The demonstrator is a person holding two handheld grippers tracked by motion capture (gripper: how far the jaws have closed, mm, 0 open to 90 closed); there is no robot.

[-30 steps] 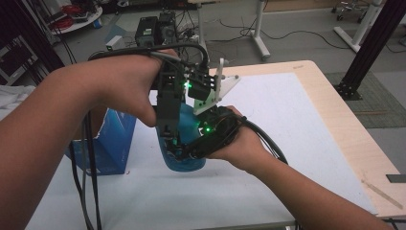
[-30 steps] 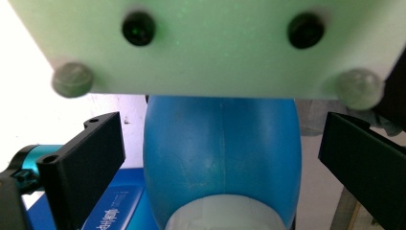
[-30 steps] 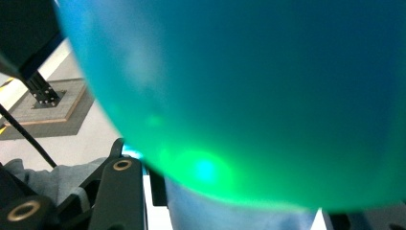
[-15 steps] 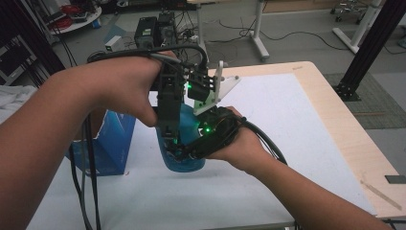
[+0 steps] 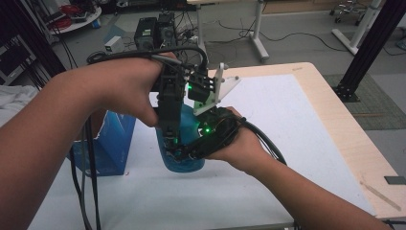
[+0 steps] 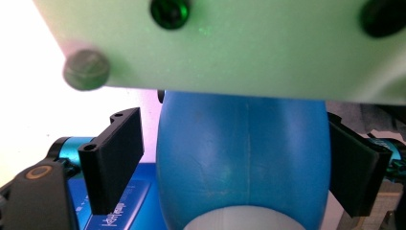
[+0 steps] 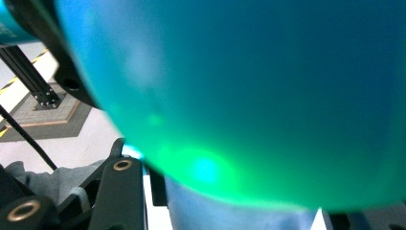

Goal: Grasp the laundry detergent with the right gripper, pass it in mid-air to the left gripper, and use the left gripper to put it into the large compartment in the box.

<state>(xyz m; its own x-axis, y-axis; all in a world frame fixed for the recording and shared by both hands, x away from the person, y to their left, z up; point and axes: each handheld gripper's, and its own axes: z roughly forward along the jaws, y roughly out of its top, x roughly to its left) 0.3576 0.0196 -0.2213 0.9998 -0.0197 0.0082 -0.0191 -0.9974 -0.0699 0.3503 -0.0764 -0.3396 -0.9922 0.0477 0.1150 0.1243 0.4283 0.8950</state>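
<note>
From the high view, the bench (image 5: pixel 335 139) is pale wood under a white sheet, with a grey floor, trailing cables and black frame posts beyond it. A blue bottle (image 5: pixel 179 160) stands upright on the sheet near the front edge, just beside a blue box (image 5: pixel 112 143) to its left. The left hand-held gripper (image 5: pixel 171 139) comes down over the bottle from above; the right hand-held gripper (image 5: pixel 191 148) lies against the bottle's right side.

In the left gripper view, the bottle (image 6: pixel 244 163) sits between the jaws: the right jaw seems to meet its side and the left stands slightly off, so they are parted without clamping it.

In the right gripper view, the bottle (image 7: pixel 249 96) is blurred and very close; I cannot tell how far these jaws are open.
</note>
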